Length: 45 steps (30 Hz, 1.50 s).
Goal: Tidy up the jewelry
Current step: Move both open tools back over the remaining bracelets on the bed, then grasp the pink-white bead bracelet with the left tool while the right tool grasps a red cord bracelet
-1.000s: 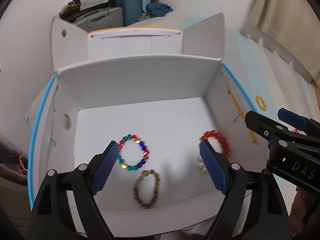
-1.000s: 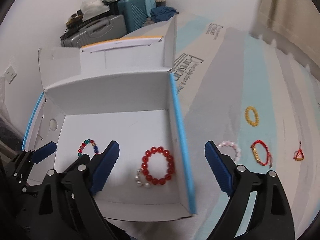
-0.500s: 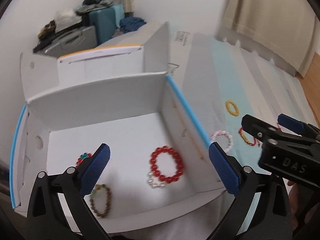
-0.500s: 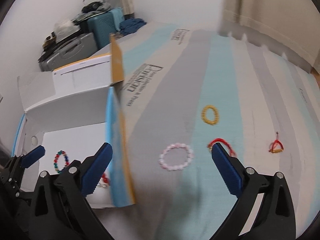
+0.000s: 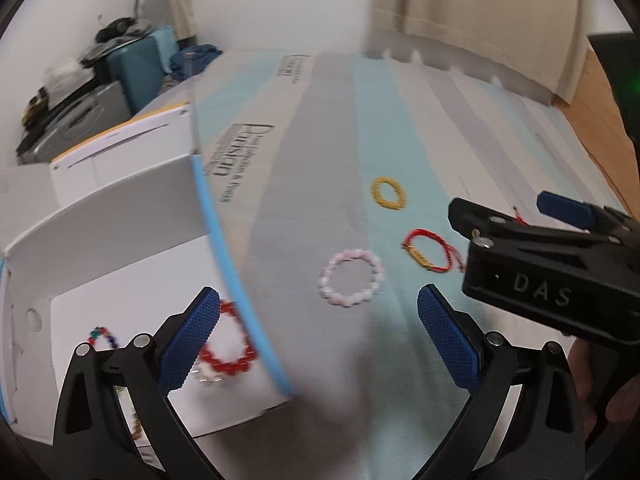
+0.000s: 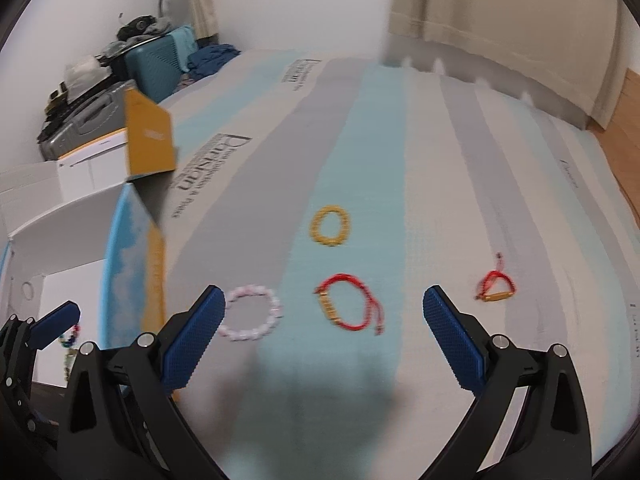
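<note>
Both claws are out over the striped mattress (image 6: 360,128) now, and both stand wide with nothing between the pads. The left claw (image 5: 318,334) has just been opening to that full spread, and so has the right claw (image 6: 324,340), which fits hands that have let go and are after the next piece.

The white box (image 5: 120,216) sits at the mattress's left side, its blue-edged wall nearest the loose pieces. Inside it lie a red bead bracelet (image 5: 228,346), a multicoloured bead bracelet (image 5: 102,334) and what looks like a small pearly strand touching the red one, so that is clearly where the sorted pieces go.

Outside the box, four pieces wait on the mattress. The pink bead bracelet (image 6: 252,314) lies just beside the box wall, and the left claw is lined up with it squarely. The red cord bracelet (image 6: 348,306) lies ahead of the right claw, between its pads as the camera sees it. Beyond it sits the yellow bead bracelet (image 6: 330,226). A small red cord charm (image 6: 496,286) lies off towards the right edge.

My guess is one piece per claw: pink for the left, red cord for the right.
</note>
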### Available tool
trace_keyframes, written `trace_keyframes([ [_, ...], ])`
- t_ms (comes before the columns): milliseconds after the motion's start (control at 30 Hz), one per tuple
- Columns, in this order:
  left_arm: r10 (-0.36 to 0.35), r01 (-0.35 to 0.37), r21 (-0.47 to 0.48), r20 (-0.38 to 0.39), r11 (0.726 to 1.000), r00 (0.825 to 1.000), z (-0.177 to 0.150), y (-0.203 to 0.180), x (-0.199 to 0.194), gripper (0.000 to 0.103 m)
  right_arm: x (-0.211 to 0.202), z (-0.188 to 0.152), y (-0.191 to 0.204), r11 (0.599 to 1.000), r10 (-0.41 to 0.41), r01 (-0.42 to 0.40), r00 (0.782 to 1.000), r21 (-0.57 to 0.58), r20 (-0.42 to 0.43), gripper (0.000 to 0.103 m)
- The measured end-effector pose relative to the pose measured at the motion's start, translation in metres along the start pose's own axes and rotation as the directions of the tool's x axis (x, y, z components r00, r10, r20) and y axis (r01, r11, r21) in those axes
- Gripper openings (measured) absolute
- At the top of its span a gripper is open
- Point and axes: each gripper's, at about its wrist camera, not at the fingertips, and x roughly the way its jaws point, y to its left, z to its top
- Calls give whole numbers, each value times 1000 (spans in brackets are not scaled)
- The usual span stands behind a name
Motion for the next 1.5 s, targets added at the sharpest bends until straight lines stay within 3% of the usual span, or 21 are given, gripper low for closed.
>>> trace_keyframes([
  [233,-51,52,74,-11,996,999,11,-45,20,97,16,0,-41,999,-35,35,999,36,-17,96],
  [533,-101,105,111,-46,988,994,16,-67,58,97,46,1,-76,997,-41,46,997,69,-64,96],
  [833,-154,162,110,-82,981,985,10,-73,103,97,84,-6,-83,996,-9,22,989,83,-150,89],
  [1200,-146,159,116,-115,980,983,-1,-64,136,97,123,-18,-66,998,42,-29,968,58,-246,80],
  [1500,-133,149,105,-149,983,980,-9,-51,161,97,150,-27,-63,994,82,-54,945,94,-315,65],
])
